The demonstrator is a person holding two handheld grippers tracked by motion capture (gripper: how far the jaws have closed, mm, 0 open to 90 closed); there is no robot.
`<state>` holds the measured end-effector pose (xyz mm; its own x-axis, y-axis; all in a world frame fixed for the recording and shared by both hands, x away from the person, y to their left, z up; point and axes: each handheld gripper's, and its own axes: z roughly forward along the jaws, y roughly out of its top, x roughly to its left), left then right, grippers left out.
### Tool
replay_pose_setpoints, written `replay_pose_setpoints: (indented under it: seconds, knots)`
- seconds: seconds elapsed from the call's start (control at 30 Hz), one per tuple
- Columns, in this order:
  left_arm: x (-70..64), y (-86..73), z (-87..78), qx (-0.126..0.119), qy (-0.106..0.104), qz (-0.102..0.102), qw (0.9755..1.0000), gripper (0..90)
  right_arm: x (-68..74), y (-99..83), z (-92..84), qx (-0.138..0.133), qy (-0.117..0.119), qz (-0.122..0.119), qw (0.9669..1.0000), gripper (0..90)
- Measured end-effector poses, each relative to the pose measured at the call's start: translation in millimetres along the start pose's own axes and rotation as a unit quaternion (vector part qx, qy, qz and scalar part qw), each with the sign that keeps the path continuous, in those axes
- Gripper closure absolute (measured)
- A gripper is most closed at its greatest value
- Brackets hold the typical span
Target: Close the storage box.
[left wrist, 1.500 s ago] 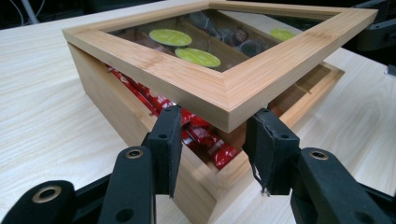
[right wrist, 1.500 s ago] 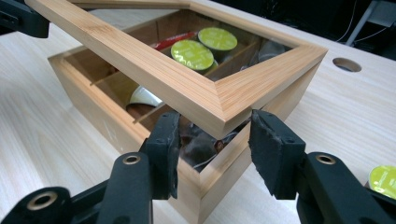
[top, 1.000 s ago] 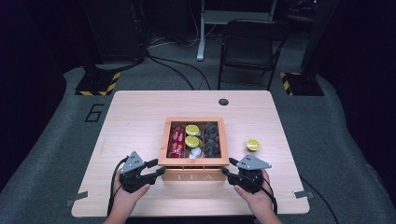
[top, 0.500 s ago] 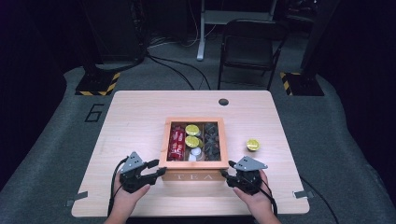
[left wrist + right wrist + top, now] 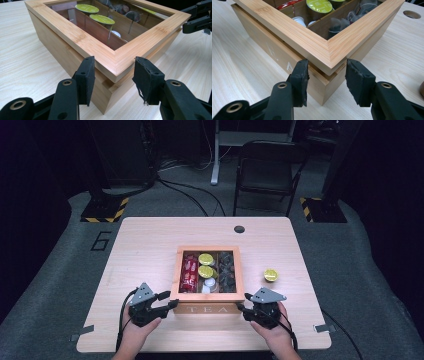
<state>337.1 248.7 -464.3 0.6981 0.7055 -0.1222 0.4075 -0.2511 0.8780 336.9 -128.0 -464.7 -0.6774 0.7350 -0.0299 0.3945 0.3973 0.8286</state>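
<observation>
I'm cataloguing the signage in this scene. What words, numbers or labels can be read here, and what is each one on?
"TEA": pale letters on the front wall of the lidded bamboo wooden box, clearest in the high view; the right gripper view shows just parts of those letters.
"6": a dark numeral on the grey floor mat left of the light wooden table.
The lime-green round capsule lids carry faint print, too small to read.

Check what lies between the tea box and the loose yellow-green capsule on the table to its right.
Nothing: in the high view, bare light wood of the table separates the tea box from the yellow-green capsule. The stretch is clear.
</observation>
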Motion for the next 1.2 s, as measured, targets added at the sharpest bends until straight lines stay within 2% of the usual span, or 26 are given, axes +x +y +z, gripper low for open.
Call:
replay_pose_setpoints:
  seconds: [0.07,0.1,0.13,0.17,0.23,0.43,0.6,0.87,1.0,1.1,1.2]
  knots:
    - [-0.8,0.4,0.5,-0.003,0.003,0.002,1.0000,51.4,0.4,-0.4,-0.5,0.002,0.002,-0.001,1.0000,52.3]
    - [-1.0,0.7,0.6,-0.004,0.003,0.003,1.0000,51.3,-0.3,-0.3,-2.3,-0.009,0.005,0.002,0.9999,57.5]
    - [-1.2,1.0,0.6,-0.003,0.003,0.004,1.0000,51.1,-1.7,0.6,-4.9,-0.026,0.016,0.007,0.9995,57.6]
    - [-1.3,1.0,0.8,-0.003,0.004,0.005,1.0000,50.9,-2.0,2.3,-7.1,-0.039,0.017,0.013,0.9990,57.6]
    - [-1.3,1.1,1.4,-0.002,0.003,0.004,1.0000,50.7,-1.6,4.2,-9.1,-0.045,0.014,0.007,0.9989,57.5]
    - [-1.2,1.6,1.8,-0.002,0.005,0.005,1.0000,49.9,0.9,1.9,-5.2,-0.030,0.013,0.000,0.9995,55.1]
    - [1.7,4.2,-0.8,-0.002,0.013,0.010,0.9999,46.5,-1.6,2.6,-6.4,-0.034,0.009,0.003,0.9994,49.4]
    - [12.7,5.6,-4.3,0.004,0.024,-0.022,0.9995,42.1,-13.3,5.1,-15.5,-0.053,-0.001,0.028,0.9982,43.5]
    - [17.0,8.9,-9.0,0.002,0.033,-0.022,0.9992,41.2,-19.7,7.6,-21.9,-0.057,-0.004,0.034,0.9978,41.9]
    - [19.1,9.7,-12.6,0.001,0.039,-0.032,0.9987,41.0,-24.9,8.1,-26.7,-0.058,-0.005,0.043,0.9974,41.4]
    - [21.6,9.4,-16.2,0.004,0.044,-0.029,0.9986,41.0,-30.9,8.6,-31.9,-0.060,-0.010,0.052,0.9968,41.2]
